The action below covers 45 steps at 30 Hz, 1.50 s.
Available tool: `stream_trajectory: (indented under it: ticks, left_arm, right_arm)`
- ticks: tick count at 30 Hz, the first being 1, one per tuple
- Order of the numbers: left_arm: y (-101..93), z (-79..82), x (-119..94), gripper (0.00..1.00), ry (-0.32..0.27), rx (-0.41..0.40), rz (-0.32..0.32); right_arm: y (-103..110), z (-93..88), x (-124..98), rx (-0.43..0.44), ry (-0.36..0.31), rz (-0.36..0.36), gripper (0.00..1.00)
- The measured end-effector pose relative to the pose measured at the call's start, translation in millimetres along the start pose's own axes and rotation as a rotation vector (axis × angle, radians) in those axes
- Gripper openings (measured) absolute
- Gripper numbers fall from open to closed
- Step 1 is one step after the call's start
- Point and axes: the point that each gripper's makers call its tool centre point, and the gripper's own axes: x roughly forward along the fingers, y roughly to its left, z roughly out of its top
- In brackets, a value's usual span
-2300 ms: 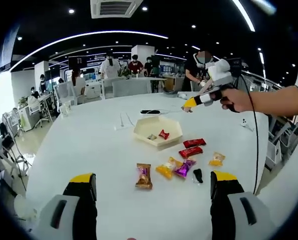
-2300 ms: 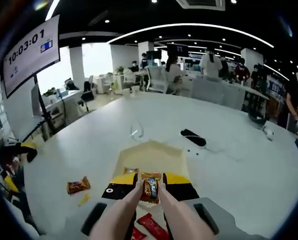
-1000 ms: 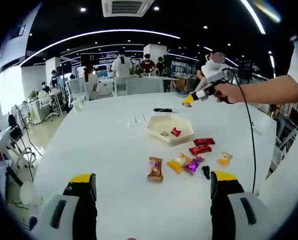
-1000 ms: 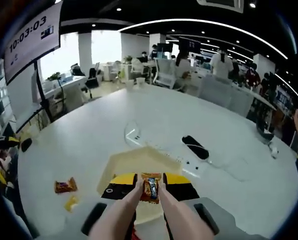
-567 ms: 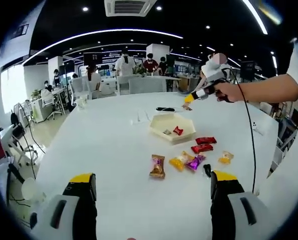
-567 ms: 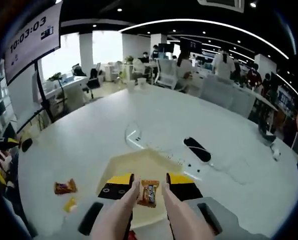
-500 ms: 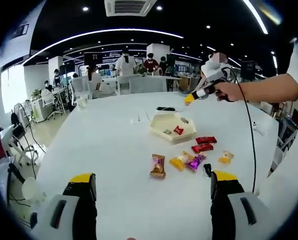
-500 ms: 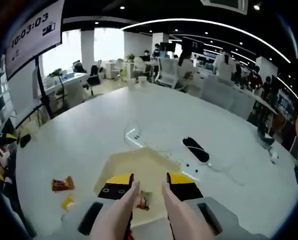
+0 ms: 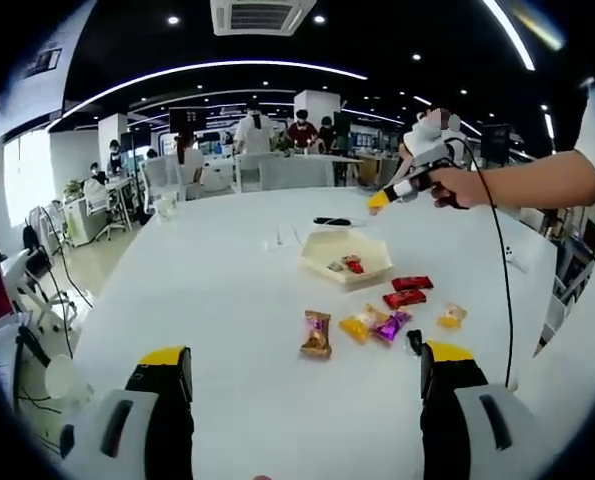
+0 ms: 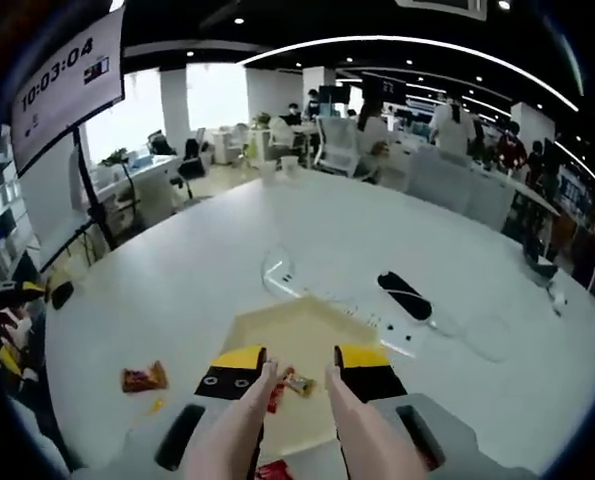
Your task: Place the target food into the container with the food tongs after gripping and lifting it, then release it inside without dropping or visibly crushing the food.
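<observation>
Nearest in the left gripper view: left gripper (image 9: 302, 372), jaws spread wide, holding nothing. Beyond on the white table (image 9: 207, 300): six wrapped candies (image 9: 316, 333) loose in a cluster. Farther: hexagonal cream container (image 9: 347, 260) with three candies, one partly hidden. In the right gripper view: right gripper (image 10: 295, 362) parted, tong tips (image 10: 267, 378) apart and empty above that container; released orange-wrapped candy (image 10: 297, 381) lying inside.
</observation>
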Motion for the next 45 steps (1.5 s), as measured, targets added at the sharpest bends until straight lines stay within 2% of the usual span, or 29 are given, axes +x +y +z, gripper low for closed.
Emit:
stream_trajectory:
  ticks: [7, 11, 19, 21, 23, 28, 33, 37, 40, 45]
  left_arm:
    - [2.0, 0.7, 1, 0.95, -0.001, 0.002, -0.007]
    - [1.8, 3.8, 4, 0.95, -0.009, 0.008, -0.022]
    - [-4.6, 13.3, 18, 0.97, -0.015, 0.035, -0.078]
    - [-6.2, 17.0, 20, 0.97, -0.025, 0.041, -0.093]
    - [-7.1, 17.7, 23, 0.97, -0.024, 0.043, -0.109]
    - [-12.0, 16.4, 30, 0.97, -0.023, 0.055, -0.165]
    - [-21.0, 11.8, 38, 0.97, -0.002, 0.083, -0.241]
    - [-26.0, 9.7, 43, 0.96, 0.016, 0.079, -0.296]
    - [-30.2, 2.2, 48, 0.95, 0.04, 0.118, -0.346]
    - [-37.9, -8.8, 52, 0.95, 0.075, 0.169, -0.406]
  right_arm:
    - [2, -2.5, -2, 0.021, -0.001, -0.004, 0.27]
    - [4, -3.8, -10, 0.026, -0.007, -0.012, 0.27]
    - [19, -11.5, -37, 0.041, -0.033, -0.031, 0.28]
    - [16, -15.2, -39, 0.04, -0.031, -0.039, 0.28]
    - [24, -20.9, -49, 0.045, -0.034, -0.051, 0.28]
    - [26, -27.8, -64, 0.069, -0.057, -0.076, 0.28]
    - [39, -44.6, -85, 0.111, -0.087, -0.107, 0.28]
    - [53, -59.6, -94, 0.125, -0.083, -0.121, 0.29]
    - [65, -77.5, -106, 0.157, -0.086, -0.149, 0.28]
    - [74, -97.9, -123, 0.184, -0.111, -0.199, 0.28]
